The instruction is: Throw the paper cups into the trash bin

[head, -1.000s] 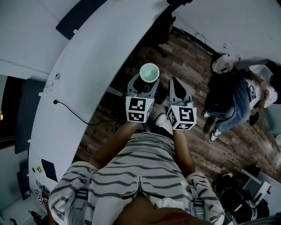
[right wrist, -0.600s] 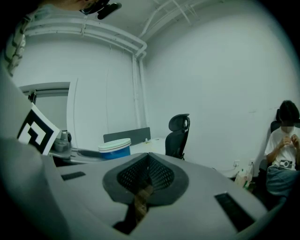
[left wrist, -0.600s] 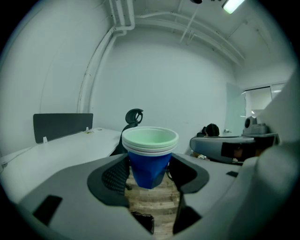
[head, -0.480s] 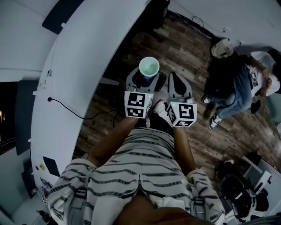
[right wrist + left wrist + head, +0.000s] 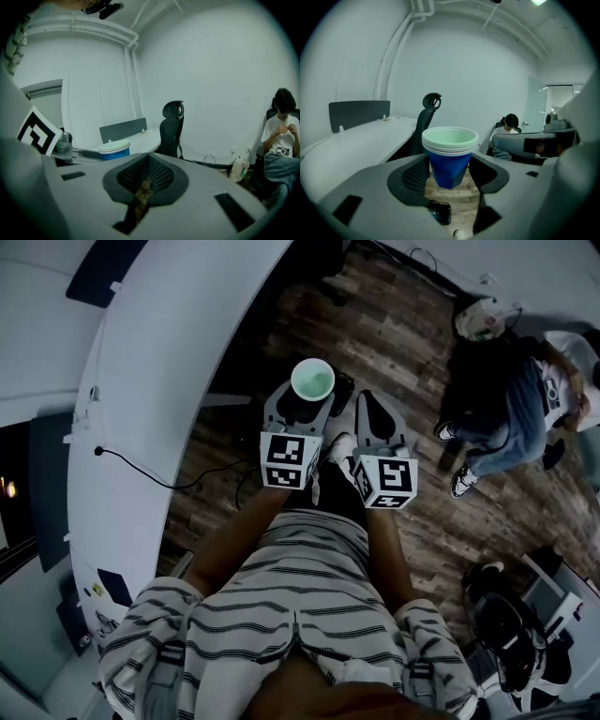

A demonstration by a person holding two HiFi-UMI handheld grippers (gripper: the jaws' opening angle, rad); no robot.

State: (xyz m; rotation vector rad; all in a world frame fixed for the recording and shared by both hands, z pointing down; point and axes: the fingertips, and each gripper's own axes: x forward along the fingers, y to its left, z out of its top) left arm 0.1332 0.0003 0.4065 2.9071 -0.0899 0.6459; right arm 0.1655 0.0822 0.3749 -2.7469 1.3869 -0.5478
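A stack of paper cups (image 5: 312, 381), blue outside with white rims and a pale green inside, stands upright between the jaws of my left gripper (image 5: 305, 401). In the left gripper view the pads press on both sides of the blue cup wall (image 5: 450, 164), so the left gripper (image 5: 449, 172) is shut on the stack. My right gripper (image 5: 375, 418) hangs just to the right of it, level with it, above the wooden floor. Its jaws meet with only a thin slit between them, and the right gripper (image 5: 145, 176) holds nothing. The cups (image 5: 114, 149) show at its left. No trash bin is in view.
A long white desk (image 5: 169, 362) runs along the left, with a cable (image 5: 159, 479) on it. A black office chair (image 5: 171, 126) stands by the desk. A seated person (image 5: 506, 427) is at the right, with a white bag (image 5: 478, 320) beside them. Dark wooden floor lies below.
Both grippers have sunk a little together, with the cups still in the left one. The desk and the seated person have shifted in the head view.
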